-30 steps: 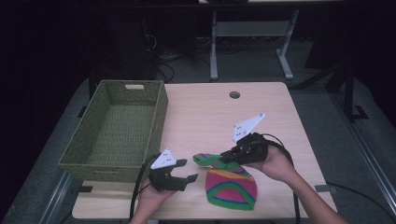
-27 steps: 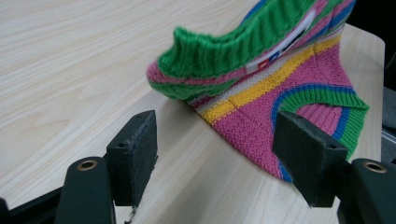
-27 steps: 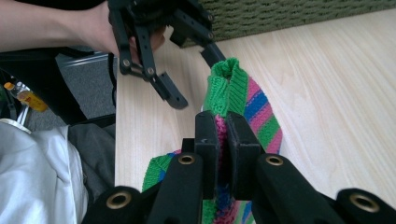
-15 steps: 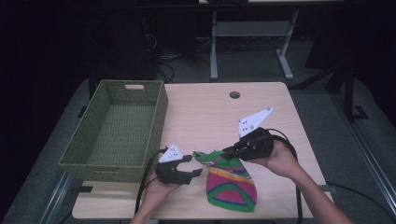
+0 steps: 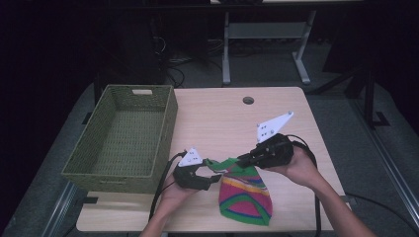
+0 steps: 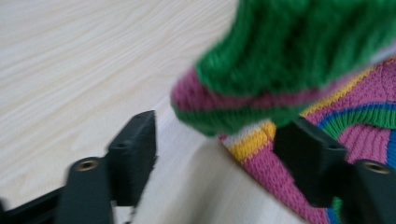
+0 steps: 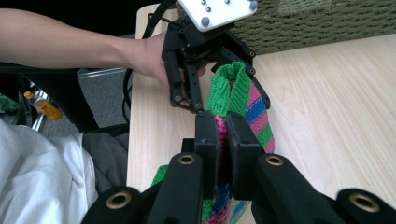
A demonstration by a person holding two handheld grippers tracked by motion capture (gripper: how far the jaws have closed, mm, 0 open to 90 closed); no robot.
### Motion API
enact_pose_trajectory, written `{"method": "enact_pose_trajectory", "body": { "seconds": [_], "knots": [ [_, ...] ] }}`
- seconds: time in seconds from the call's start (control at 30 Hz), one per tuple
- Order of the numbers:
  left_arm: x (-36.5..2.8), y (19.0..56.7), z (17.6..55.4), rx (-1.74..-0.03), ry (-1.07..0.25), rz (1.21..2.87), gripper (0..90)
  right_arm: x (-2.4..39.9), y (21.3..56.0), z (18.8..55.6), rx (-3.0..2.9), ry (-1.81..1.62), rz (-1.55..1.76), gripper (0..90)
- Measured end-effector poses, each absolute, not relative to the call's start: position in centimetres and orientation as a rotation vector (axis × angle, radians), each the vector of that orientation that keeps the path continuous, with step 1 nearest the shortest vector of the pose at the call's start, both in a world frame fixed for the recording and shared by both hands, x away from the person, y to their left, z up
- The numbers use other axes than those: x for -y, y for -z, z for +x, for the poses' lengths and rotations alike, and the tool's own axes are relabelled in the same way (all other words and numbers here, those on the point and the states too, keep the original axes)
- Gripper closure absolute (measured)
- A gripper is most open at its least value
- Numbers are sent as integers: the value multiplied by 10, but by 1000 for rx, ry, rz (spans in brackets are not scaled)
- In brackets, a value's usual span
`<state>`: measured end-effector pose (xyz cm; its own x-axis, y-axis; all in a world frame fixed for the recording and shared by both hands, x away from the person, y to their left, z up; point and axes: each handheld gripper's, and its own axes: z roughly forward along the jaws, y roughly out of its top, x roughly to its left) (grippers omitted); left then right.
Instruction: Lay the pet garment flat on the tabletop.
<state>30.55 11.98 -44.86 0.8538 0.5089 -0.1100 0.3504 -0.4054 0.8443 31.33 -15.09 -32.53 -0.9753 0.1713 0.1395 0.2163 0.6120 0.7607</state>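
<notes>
The jaws of the right gripper (image 7: 223,140) are clamped tight on the knitted sock (image 5: 245,190) just below its green cuff (image 7: 229,91), so that end is lifted while the striped foot lies flat on the table (image 5: 232,123) near the front edge. The jaws of the left gripper (image 6: 224,149) stand wide and have just been closing a little; the cuff hangs between them, but no pad is seen pressing on it yet. In the high view the left gripper (image 5: 200,174) is seen just beside the cuff, between the sock and the woven basket (image 5: 106,170), which is seen to hold nothing. By this showing, the sock has been picked up at one end only; a second hold by the left jaws is judged to be the step in hand, and any moving to the basket is left undone.
</notes>
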Motion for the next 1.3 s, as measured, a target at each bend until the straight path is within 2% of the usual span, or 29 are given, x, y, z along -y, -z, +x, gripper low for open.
{"method": "enact_pose_trajectory", "body": {
  "seconds": [0.13,0.3,0.43,0.87,1.3],
  "knots": [
    [-118,450,308,-613,-180,2032,523,155,329,316,2768,1315,-354,839],
    [-115,449,307,-585,-173,2043,724,164,334,319,2757,1327,-379,839],
    [-113,443,307,-566,-172,2057,820,173,338,321,2757,1341,-413,839],
    [-105,414,306,-570,-225,2102,851,202,348,326,2765,1375,-574,840],
    [-101,398,320,-594,-253,2145,857,210,351,342,2775,1375,-660,840]
  ]
}}
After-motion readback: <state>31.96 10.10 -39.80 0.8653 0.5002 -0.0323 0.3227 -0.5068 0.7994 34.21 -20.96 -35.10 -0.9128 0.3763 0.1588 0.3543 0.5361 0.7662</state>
